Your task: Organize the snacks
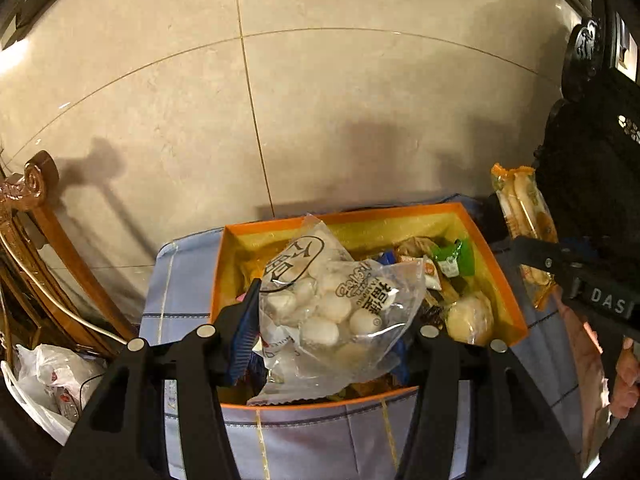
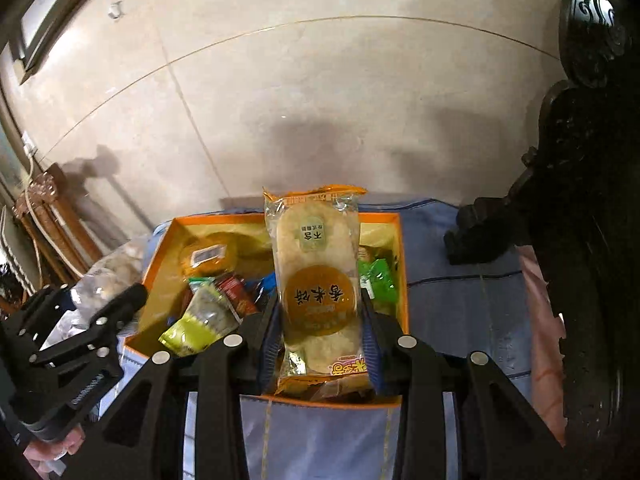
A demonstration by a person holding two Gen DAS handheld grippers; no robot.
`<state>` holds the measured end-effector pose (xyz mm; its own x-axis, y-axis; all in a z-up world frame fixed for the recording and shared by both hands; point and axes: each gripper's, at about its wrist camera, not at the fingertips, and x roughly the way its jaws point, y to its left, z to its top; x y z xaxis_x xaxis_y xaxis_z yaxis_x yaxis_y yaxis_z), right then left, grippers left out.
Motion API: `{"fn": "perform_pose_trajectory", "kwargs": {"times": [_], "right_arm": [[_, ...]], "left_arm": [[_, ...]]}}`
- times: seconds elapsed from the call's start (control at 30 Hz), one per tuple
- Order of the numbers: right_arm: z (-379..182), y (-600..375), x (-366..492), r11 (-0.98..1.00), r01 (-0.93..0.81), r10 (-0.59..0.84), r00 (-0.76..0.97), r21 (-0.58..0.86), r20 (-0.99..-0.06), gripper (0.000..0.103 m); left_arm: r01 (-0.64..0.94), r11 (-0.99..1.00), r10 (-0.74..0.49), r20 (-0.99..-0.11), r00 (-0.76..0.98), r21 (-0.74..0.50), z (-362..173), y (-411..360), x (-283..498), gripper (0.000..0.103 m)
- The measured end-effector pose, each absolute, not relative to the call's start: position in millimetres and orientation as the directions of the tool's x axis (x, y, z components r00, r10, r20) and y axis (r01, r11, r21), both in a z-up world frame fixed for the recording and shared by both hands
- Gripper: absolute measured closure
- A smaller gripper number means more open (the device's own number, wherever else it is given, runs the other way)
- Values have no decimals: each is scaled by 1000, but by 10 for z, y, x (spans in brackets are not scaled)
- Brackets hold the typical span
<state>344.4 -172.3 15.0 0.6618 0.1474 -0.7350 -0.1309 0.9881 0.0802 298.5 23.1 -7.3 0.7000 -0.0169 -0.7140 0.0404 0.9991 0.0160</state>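
In the left wrist view, the left gripper (image 1: 328,316) grips a clear plastic bag of round white sweets (image 1: 328,304), held at lower centre over the open orange cardboard box (image 1: 496,276) full of mixed snack packets. The right gripper (image 2: 322,320) clamps an orange-trimmed clear packet of pale rice crackers (image 2: 316,280), upright at the centre of its view above the same box, which sits on a pale blue quilted cloth (image 2: 456,304). Beige floor tiles (image 1: 320,100) fill the upper frame
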Motion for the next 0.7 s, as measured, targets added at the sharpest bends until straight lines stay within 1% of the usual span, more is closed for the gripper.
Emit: {"fn": "perform_pose_trajectory", "kwargs": {"times": [0.1,0.17,0.2,0.23,0.27,0.3,0.37,0.43,0.47,0.57,0.7], "right_arm": [[153,-1725,3480,989,-127,140,661,73,-738,67],[160,-1691,3494,990,-126,128,667,59,-734,67],[165,-1703,3507,991,-118,130,679,68,-723,61],[187,-1715,3510,992,-103,126,700,76,-703,19],[209,-1696,3509,997,-73,73,724,30,-686,3],[219,-1685,3495,998,-56,38,744,-6,-667,3],[231,-1641,3463,996,-81,38,760,-37,-649,4],[236,-1624,3457,995,-88,40,752,-41,-658,4],[245,-1623,3450,995,-89,42,751,-37,-659,4],[293,-1632,3422,996,-80,40,752,-30,-658,4],[346,-1636,3367,997,-73,31,758,-38,-652,4]], "left_arm": [[40,999,-24,-710,704,7,-69,258,3054,51],[19,1000,-1,-707,707,17,-76,256,3064,50],[10,1000,-7,-703,711,0,-95,281,3091,47],[6,1000,-11,-703,711,-10,-109,292,3109,26],[-2,1000,-11,-711,704,-18,-119,305,3127,5],[-28,1000,19,-697,717,-1,-106,312,3107,4],[-41,998,61,-667,743,45,-75,312,3091,4],[-42,998,68,-673,737,55,-54,309,3089,4],[-35,999,54,-678,734,41,-32,312,3079,4],[-45,998,55,-662,747,32,33,317,3032,4],[-34,998,66,-680,730,60,34,264,3011,4]]}}
